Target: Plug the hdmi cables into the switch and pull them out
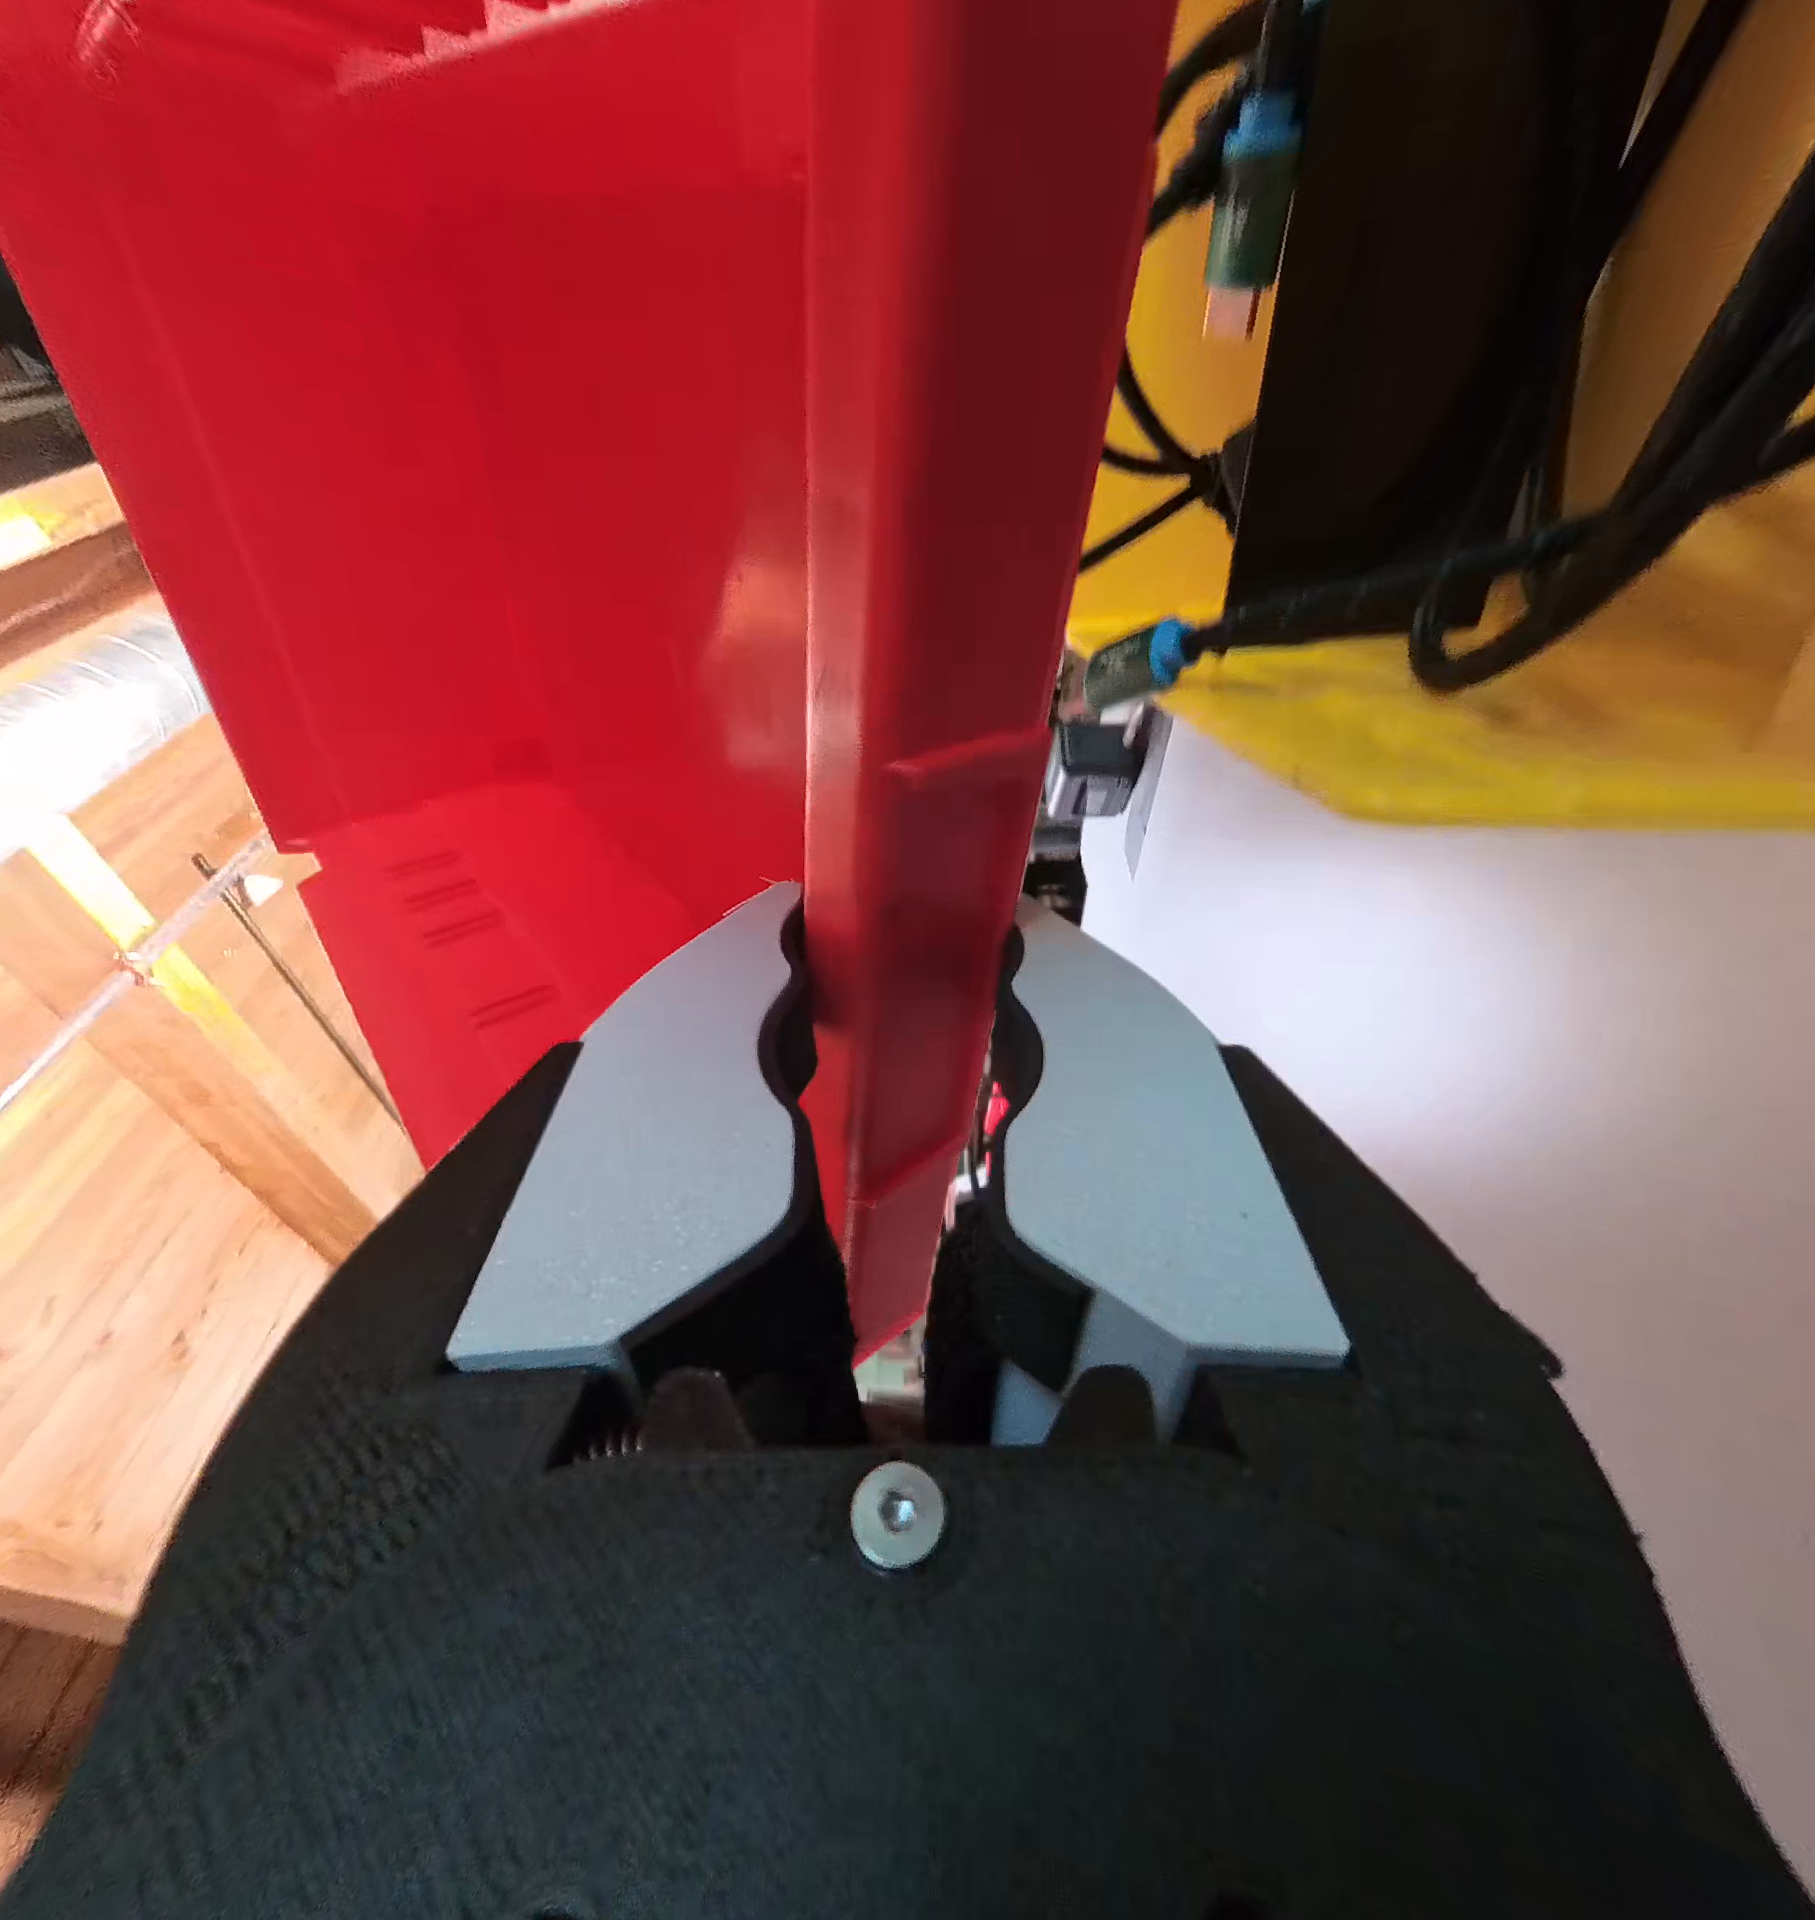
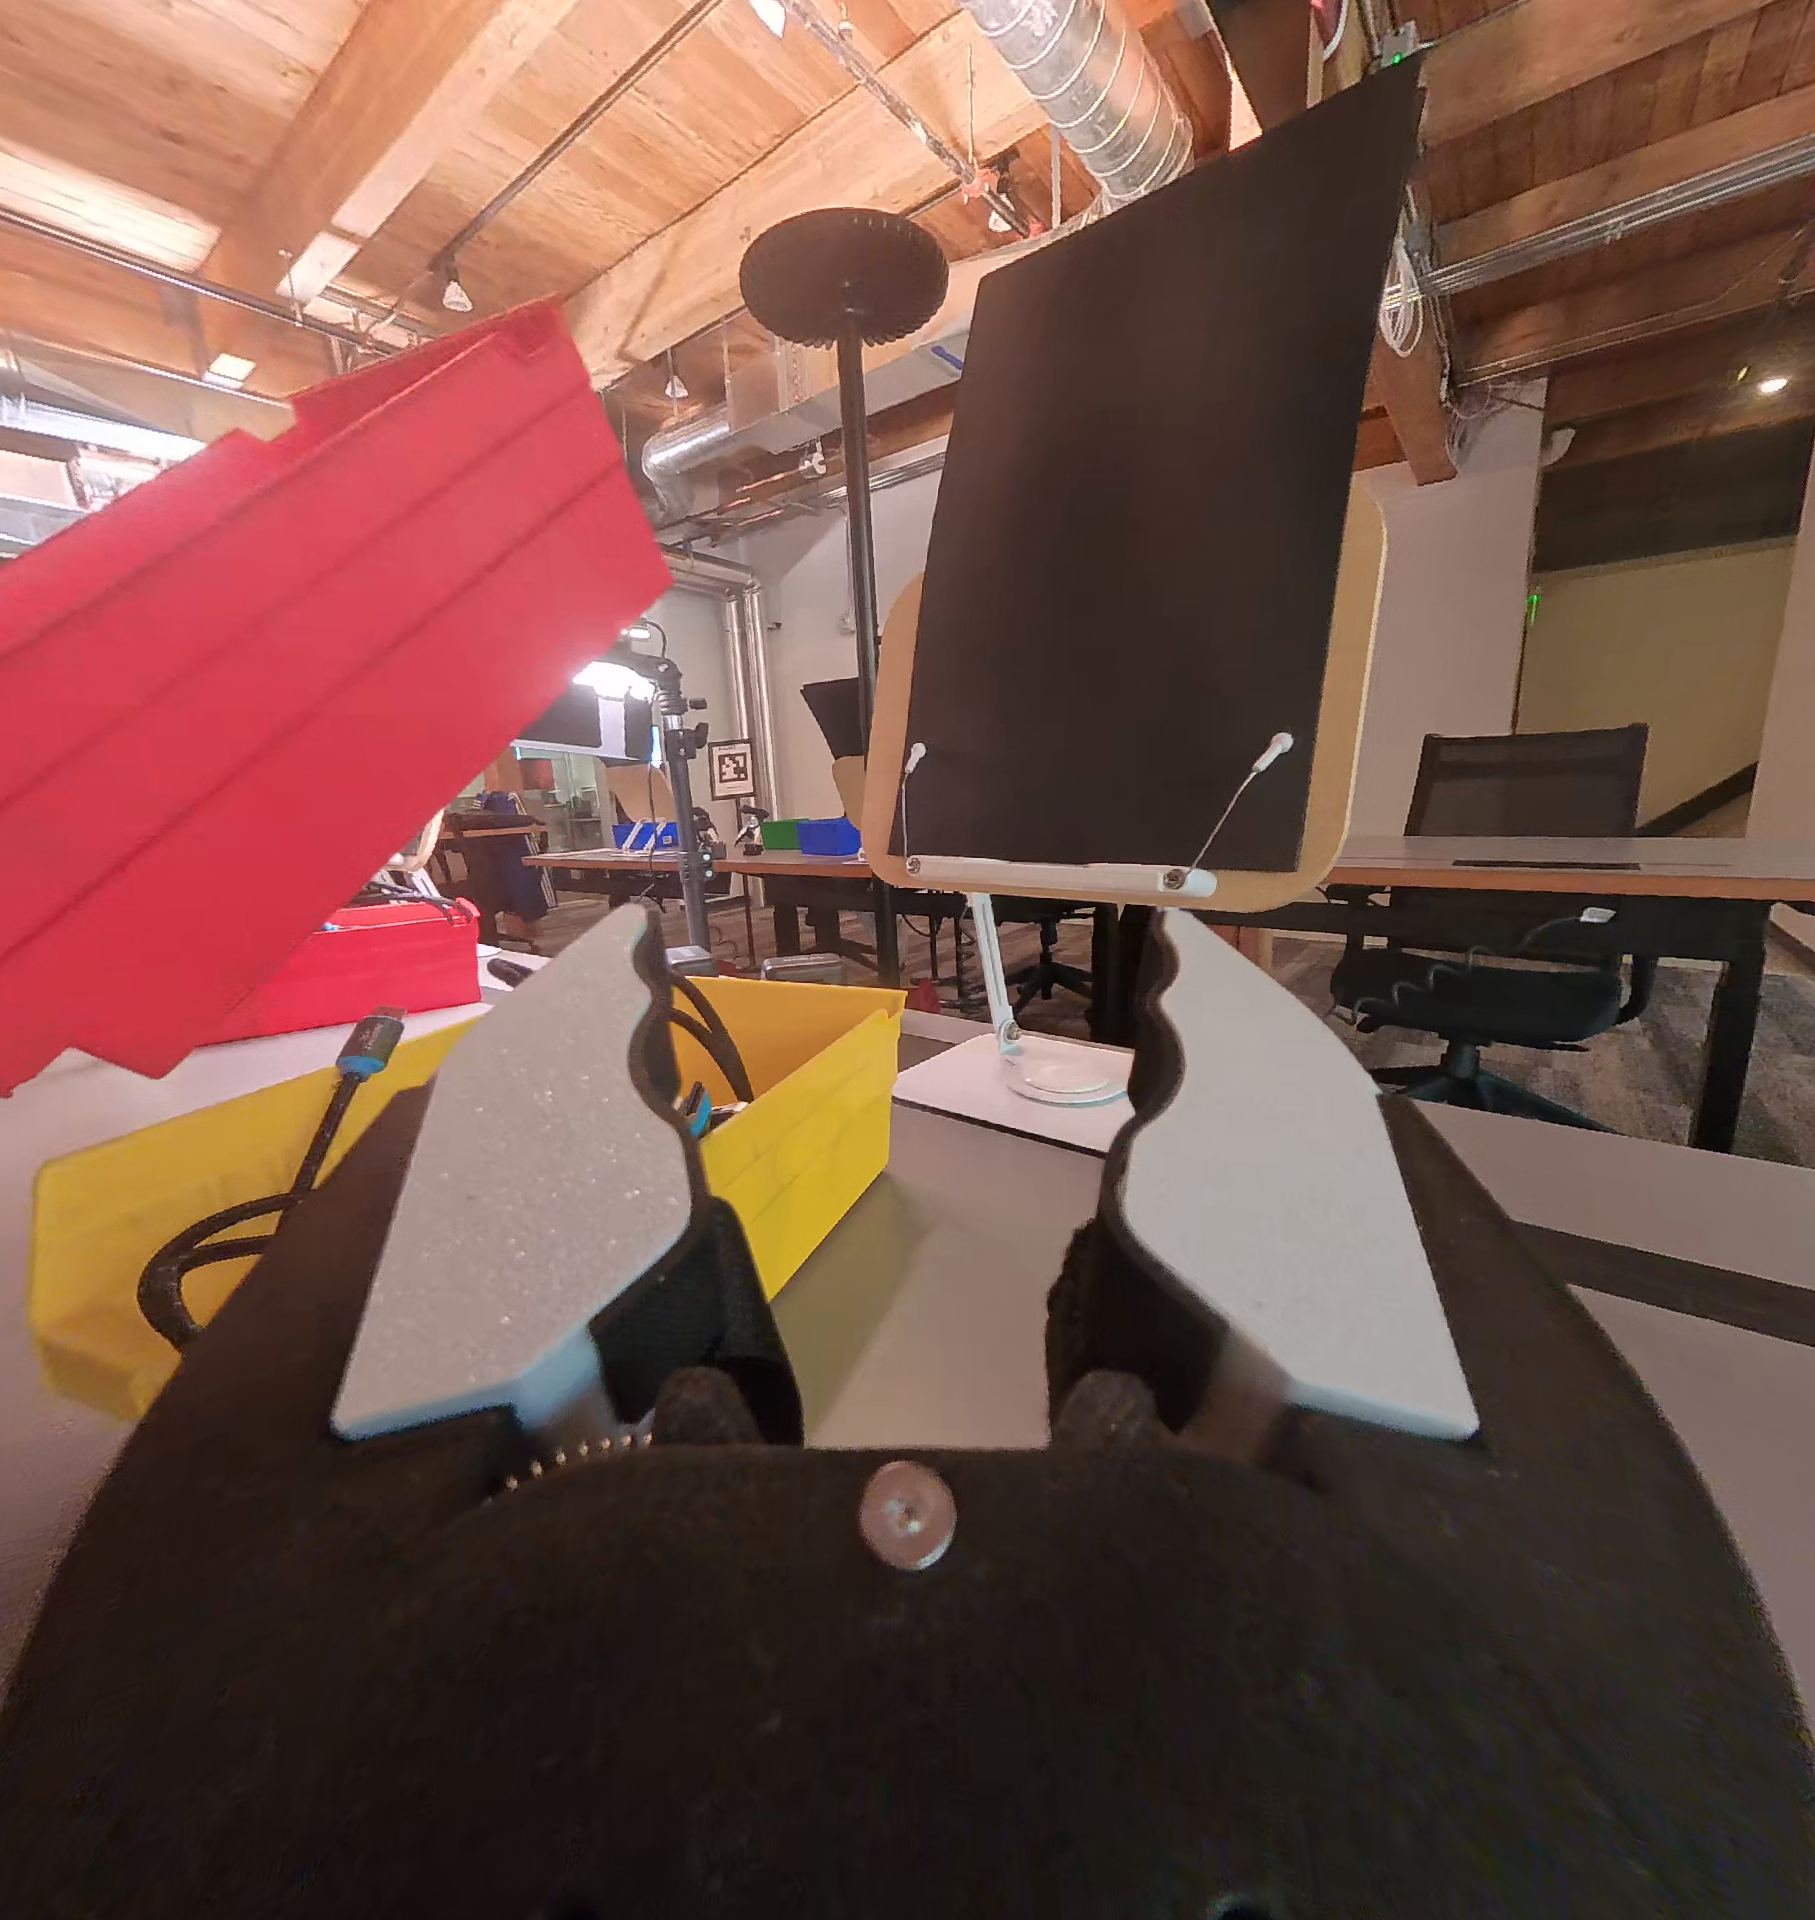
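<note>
L tongs (image 1: 903,935) clamp red bin (image 1: 570,468) wall, bin tilted. R tongs (image 2: 908,935) wide, empty, beside yellow bin (image 2: 809,1101) w/ HDMI cables (image 2: 342,1112).

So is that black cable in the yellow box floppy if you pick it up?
Probably floppy: the black cable curls in loops inside the yellow box. Its plug end looks stiff. Loops could snag on neighbouring cables.

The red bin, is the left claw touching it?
Touching. The left wrist view shows the left claw shut on the red bin, with both fingers pressed against its wall.
</note>
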`<state>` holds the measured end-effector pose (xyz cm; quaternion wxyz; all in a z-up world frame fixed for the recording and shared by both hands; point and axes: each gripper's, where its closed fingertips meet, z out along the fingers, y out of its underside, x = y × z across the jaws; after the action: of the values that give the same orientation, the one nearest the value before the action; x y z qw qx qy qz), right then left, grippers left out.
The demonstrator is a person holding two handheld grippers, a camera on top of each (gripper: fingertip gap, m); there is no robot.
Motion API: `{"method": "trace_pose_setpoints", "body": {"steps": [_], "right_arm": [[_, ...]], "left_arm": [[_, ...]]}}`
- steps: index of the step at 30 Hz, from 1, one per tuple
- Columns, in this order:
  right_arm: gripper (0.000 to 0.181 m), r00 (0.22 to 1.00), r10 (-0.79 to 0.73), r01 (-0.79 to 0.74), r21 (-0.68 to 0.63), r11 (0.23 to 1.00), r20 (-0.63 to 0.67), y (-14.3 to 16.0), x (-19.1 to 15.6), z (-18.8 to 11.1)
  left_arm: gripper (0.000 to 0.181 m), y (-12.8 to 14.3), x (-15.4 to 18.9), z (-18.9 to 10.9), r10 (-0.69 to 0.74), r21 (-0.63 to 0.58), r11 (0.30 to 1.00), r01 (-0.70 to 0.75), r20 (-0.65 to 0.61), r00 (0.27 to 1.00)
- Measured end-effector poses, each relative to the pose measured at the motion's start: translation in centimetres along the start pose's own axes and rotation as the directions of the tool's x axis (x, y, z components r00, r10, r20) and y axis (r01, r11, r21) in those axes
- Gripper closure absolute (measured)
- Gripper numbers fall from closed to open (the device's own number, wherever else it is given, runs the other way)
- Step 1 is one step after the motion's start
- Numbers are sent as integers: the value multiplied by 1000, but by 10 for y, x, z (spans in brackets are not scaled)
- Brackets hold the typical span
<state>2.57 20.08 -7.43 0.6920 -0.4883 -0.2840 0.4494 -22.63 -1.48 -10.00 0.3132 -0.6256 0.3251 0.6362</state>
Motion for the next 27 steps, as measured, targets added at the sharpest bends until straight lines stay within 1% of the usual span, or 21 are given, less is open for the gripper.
{"method": "trace_pose_setpoints", "body": {"steps": [4,9,13,15,18,20,22,25,27], "right_arm": [[94,1000,3,-3,26,1000,-24,-9,8,-3],[93,992,-37,50,104,993,-117,-39,31,-18],[94,972,-83,122,170,978,-220,-75,52,-43],[98,955,-99,166,227,960,-279,-94,65,-60],[99,919,-118,209,214,954,-375,-102,96,-82],[99,906,-67,180,238,955,-417,-109,117,-97],[99,903,12,137,314,939,-430,-125,129,-114],[103,895,76,129,420,898,-439,-153,136,-141],[107,886,93,145,462,875,-455,-169,139,-157]], "left_arm": [[151,-36,-4,1,-7,69,998,9,-20,1000],[151,-84,-4,-2,-14,152,988,22,-58,998],[151,-129,5,-13,-4,230,973,28,-103,995],[151,-153,14,-21,7,273,962,31,-135,991],[151,-191,29,-34,27,340,939,42,-194,981],[151,-216,39,-42,52,382,923,42,-231,972],[150,-239,48,-50,78,413,910,39,-263,961],[149,-268,59,-56,117,450,893,26,-286,951],[148,-282,63,-55,142,452,892,-7,-265,954]]}}
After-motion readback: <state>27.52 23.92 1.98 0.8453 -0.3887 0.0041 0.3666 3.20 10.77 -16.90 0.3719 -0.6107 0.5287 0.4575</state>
